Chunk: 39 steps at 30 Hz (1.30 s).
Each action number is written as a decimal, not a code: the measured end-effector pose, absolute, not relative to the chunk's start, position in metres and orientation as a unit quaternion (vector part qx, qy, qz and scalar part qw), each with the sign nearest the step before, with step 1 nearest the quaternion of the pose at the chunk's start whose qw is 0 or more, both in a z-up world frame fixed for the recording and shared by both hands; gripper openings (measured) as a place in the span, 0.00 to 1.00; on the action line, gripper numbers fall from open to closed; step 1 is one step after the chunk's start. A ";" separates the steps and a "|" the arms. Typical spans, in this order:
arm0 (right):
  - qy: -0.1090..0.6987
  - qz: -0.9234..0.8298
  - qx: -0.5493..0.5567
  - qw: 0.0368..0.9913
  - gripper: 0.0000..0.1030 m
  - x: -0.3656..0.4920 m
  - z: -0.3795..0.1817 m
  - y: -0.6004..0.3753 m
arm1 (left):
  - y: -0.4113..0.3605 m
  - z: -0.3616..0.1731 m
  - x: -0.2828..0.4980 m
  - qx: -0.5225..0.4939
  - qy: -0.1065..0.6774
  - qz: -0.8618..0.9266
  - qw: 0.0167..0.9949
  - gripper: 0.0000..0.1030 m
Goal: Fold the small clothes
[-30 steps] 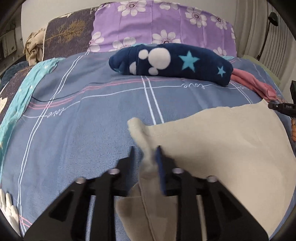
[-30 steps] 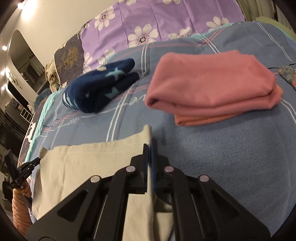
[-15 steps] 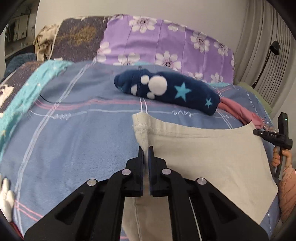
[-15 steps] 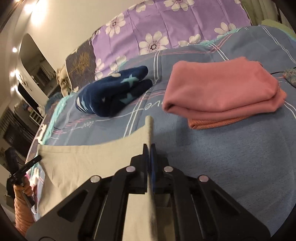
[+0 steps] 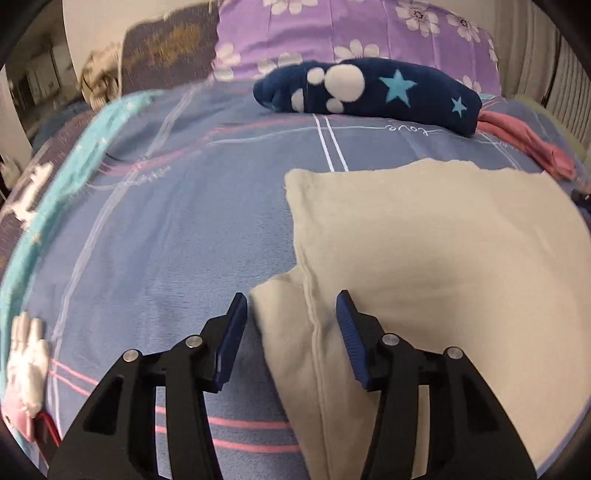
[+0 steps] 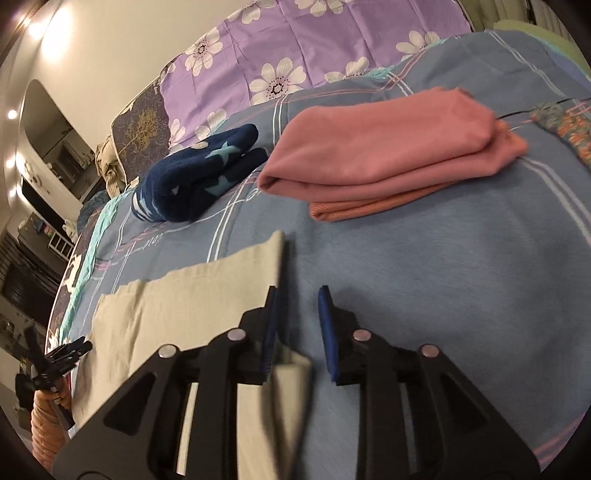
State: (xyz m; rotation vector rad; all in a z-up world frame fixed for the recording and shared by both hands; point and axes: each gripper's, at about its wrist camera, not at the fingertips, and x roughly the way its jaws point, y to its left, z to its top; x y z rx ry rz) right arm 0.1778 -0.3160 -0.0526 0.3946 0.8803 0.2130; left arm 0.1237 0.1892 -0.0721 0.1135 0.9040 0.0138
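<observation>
With both sets of fingers spread wide and holding nothing, judged a release just after a fold laid flat on the bed (image 5: 177,229).

Left gripper (image 5: 291,325): blue pads parted, straddling the near left corner of the beige garment (image 5: 424,240) without pinching it; lower layer peeking out left of the seam, so fold edges not perfectly matched, likely needing a tidy.

Right gripper (image 6: 295,325): pads likewise apart, left pad over the garment's right edge, right pad over bare blue bedcover; a loose flap lying beneath the fingers, blurred, extent unclear.

Beige garment (image 6: 192,295): doubled over, resting flat in the near middle of the bed, far edge roughly straight. Placed centrally, presumably to leave room for a further fold.

Farther off: pink folded stack (image 6: 388,155) to the right, well apart from the beige piece, seemingly finished work set aside. Navy star-patterned item (image 5: 369,92) rolled near the purple floral pillow (image 5: 351,29) at the far end.
</observation>
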 end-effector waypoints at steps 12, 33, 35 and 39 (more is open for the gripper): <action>0.407 0.141 0.223 0.874 0.13 0.141 -0.074 -0.345 | -0.013 -0.014 0.069 0.090 0.379 -0.205 0.898 0.57; 0.411 0.230 0.235 0.850 0.25 0.130 -0.076 -0.361 | -0.234 -0.056 0.036 0.176 0.476 -0.256 0.822 0.04; 0.412 0.237 0.235 0.848 0.30 0.127 -0.076 -0.361 | -0.222 -0.052 0.034 0.168 0.473 -0.253 0.827 0.04; 0.416 0.249 0.230 0.844 0.33 0.128 -0.075 -0.354 | -0.196 -0.047 0.029 0.152 0.473 -0.241 0.834 0.04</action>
